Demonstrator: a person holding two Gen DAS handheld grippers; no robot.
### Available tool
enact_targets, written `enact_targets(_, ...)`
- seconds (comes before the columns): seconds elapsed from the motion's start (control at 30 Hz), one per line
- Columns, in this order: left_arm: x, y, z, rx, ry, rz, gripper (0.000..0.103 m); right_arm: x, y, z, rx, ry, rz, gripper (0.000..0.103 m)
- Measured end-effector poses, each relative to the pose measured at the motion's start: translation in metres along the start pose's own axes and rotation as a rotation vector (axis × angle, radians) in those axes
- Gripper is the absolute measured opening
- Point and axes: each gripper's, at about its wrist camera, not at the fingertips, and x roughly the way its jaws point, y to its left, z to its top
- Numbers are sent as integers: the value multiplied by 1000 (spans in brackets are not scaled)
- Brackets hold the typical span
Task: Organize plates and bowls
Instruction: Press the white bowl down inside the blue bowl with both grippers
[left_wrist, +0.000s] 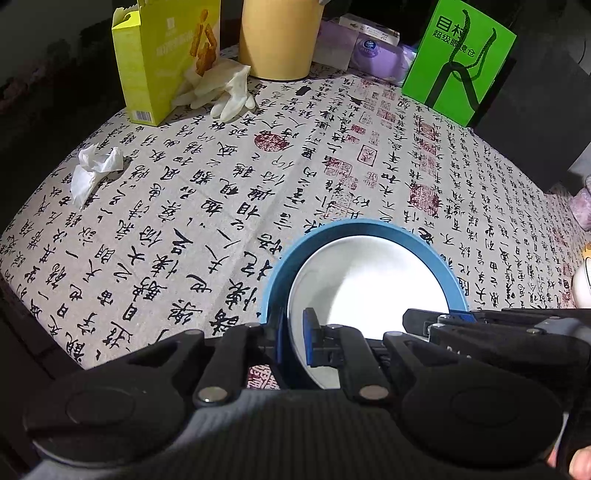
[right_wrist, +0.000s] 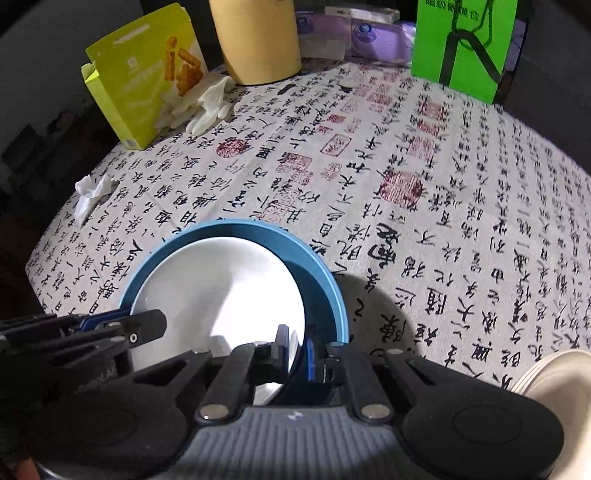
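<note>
A round white plate (left_wrist: 369, 280) lies inside a shallow blue-rimmed dish (left_wrist: 354, 226) on the tabletop (left_wrist: 207, 206), which is covered by a pale cloth printed with black calligraphy and red seals. The left gripper (left_wrist: 293, 332) fingers pinch the dish's left rim; the right gripper (right_wrist: 295, 350) fingers pinch the white plate's right edge. Beyond the dish stand a yellow-green snack box (left_wrist: 166, 55), white gloves (left_wrist: 221, 92), a tan cylinder (left_wrist: 277, 37) and a green paper bag (left_wrist: 458, 62); the room behind is dark.
</note>
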Motion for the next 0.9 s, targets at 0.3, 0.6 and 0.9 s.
enact_targets(0.3, -1, 3, -1, -12, -7, -29, 11, 2, -5, 3, 37, 29, 27, 9)
enact_targets(0.6, -1, 2, -1, -4, -12, -26, 9, 3, -3, 6, 30, 63, 25, 17)
enact_targets(0.9, -1, 2, -1, -4, -11, -25, 9, 5, 7, 7, -26, 99, -8, 25)
